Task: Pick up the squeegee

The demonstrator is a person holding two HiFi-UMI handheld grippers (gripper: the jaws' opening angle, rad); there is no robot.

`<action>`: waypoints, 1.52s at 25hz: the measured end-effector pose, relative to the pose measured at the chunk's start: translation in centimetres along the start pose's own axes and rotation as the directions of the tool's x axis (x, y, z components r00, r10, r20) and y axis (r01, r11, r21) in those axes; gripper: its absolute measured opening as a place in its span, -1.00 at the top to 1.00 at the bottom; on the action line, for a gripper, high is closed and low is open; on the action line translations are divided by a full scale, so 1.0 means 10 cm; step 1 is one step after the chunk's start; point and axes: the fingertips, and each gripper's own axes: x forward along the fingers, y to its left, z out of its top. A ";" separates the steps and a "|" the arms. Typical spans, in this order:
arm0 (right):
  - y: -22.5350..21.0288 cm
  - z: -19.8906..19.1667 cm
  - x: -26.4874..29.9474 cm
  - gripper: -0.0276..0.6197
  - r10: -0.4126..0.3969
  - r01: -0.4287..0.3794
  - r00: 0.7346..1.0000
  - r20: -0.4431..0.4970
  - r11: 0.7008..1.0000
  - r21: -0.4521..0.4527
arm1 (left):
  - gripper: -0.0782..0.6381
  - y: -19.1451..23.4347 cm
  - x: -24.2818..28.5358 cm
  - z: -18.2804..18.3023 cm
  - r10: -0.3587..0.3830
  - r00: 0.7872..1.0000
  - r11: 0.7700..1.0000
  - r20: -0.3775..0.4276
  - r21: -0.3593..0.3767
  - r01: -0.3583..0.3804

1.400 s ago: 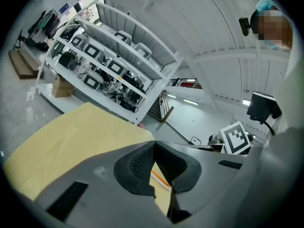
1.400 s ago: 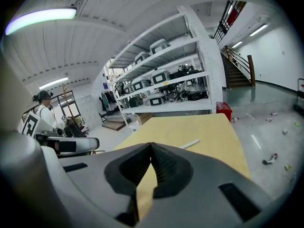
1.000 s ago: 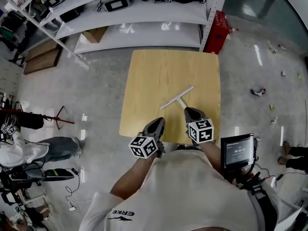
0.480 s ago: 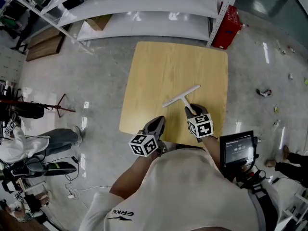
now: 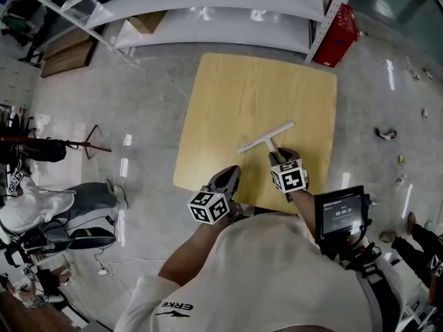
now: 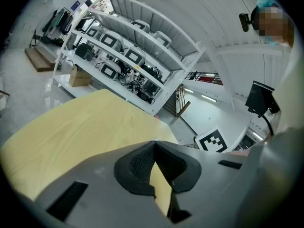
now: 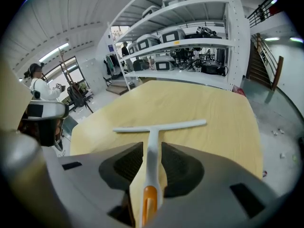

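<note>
A white T-shaped squeegee lies flat on the square wooden table, blade away from me, handle toward the near edge. In the right gripper view its handle, with an orange end, runs between the two dark pads. My right gripper is tilted down over that handle, its jaws opening, with narrow gaps on both sides of the handle. My left gripper hovers at the table's near edge, left of the squeegee. Its jaws meet at the tips with nothing between them.
White shelves with equipment stand beyond the table's far edge, and a red box sits at their right end. A small screen hangs by my right side. A seated person and cables are on the floor at left.
My right gripper has dropped and moved forward until its jaws straddle the squeegee handle. The left gripper has sunk slightly at the near edge. The squeegee has not moved.
</note>
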 end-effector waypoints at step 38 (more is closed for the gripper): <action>-0.16 0.29 -0.08 0.65 -0.078 0.078 0.994 0.072 0.997 0.008 | 0.77 0.07 0.02 0.25 0.001 0.999 1.000 0.042 0.014 -0.002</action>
